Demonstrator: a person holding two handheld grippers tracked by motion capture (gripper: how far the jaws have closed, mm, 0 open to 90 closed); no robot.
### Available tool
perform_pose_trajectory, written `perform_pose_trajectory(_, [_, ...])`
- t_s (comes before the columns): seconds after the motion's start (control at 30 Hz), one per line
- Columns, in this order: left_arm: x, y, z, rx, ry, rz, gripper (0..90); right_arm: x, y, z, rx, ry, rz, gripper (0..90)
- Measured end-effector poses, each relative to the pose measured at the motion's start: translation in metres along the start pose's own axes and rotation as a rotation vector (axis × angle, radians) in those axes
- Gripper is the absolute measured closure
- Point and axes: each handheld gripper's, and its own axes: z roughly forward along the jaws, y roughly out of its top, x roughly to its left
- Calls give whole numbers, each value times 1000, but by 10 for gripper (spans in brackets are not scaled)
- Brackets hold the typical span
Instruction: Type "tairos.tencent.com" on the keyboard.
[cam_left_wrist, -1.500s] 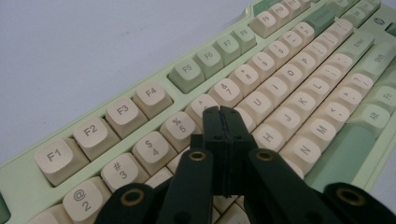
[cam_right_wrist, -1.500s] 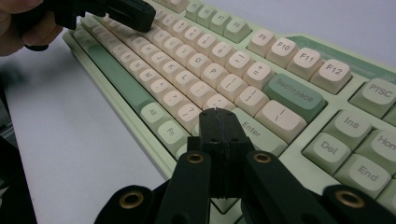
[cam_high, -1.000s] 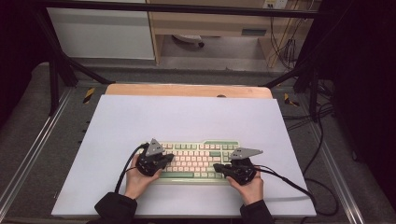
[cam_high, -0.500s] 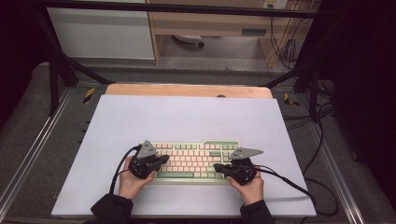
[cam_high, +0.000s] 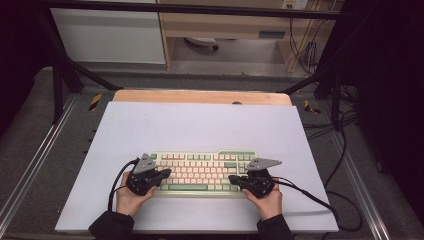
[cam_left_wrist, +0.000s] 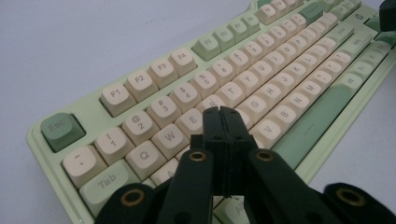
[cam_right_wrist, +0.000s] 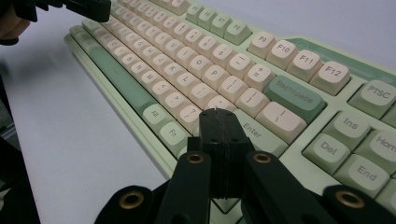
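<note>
From the high view, a green and cream keyboard (cam_high: 202, 171) lies near the front edge of the white surface (cam_high: 200, 125), the left claw (cam_high: 161, 175) and right claw (cam_high: 236, 179) over its ends. In the left gripper view, the left claw (cam_left_wrist: 223, 112) is clenched empty above the letter keys. In the right gripper view, the right claw (cam_right_wrist: 217, 113) is clenched empty near the Enter key (cam_right_wrist: 254, 131).
</note>
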Motion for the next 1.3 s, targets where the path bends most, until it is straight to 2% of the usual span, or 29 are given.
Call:
perform_pose_trajectory(0.67, [13,-17,-19,-5,23,-28,900,14,15,17,19,32,-31,900])
perform_pose_trajectory(1.03, [15,-18,-19,-9,18,-35,900,22,27,36,28,42,-40,900])
perform_pose_trajectory(1.3, [16,-18,-19,-14,17,-38,900,24,24,45,43,44,-46,900])
